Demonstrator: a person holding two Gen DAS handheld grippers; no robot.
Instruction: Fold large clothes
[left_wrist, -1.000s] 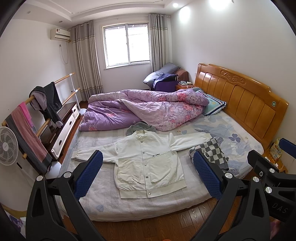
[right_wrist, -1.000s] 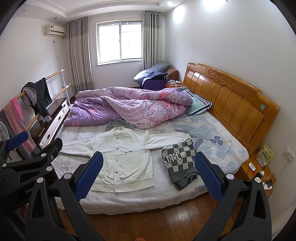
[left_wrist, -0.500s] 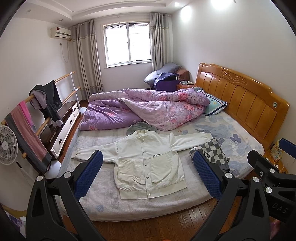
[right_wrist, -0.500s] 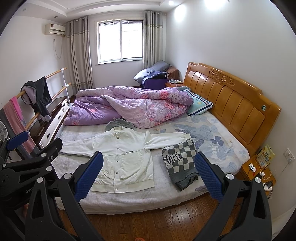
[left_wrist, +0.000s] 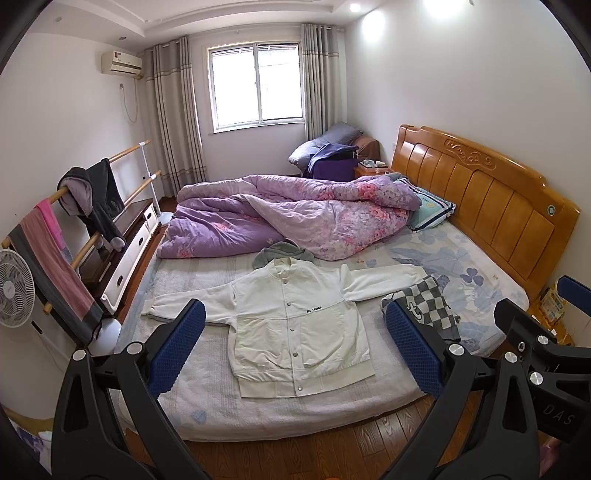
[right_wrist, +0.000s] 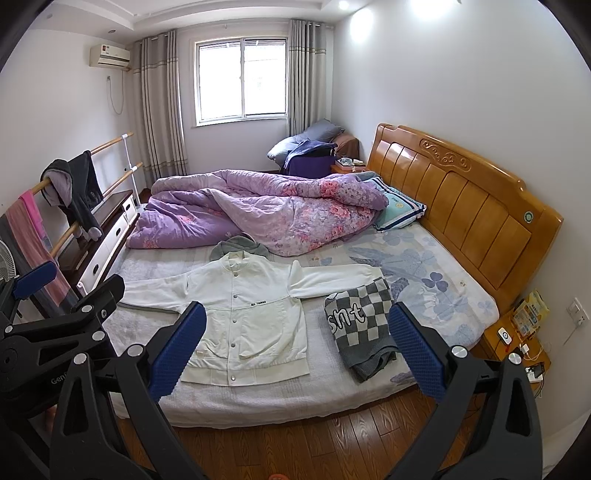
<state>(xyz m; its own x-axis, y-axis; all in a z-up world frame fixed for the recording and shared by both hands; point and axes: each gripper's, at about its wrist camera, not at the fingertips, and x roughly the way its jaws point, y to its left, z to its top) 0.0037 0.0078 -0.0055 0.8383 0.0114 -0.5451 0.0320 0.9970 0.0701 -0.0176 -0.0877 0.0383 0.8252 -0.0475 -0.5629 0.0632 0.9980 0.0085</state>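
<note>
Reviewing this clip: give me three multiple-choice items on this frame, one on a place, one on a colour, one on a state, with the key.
1. Where does the checkered sweater lie?
A. beside the white jacket, toward the headboard
B. on the drying rack
C. on the floor

2. What colour is the rumpled quilt?
A. green
B. purple
C. orange

3. How is the white jacket?
A. folded
B. spread flat, buttoned
C. hanging

Key: 1 A, it lies by the jacket's sleeve; 2 B, purple with pink flowers; 3 B, both sleeves stretch outward.

Both views edge slightly forward/up; white jacket (left_wrist: 295, 325) sits marginally lower in frame; nothing else moved.
</note>
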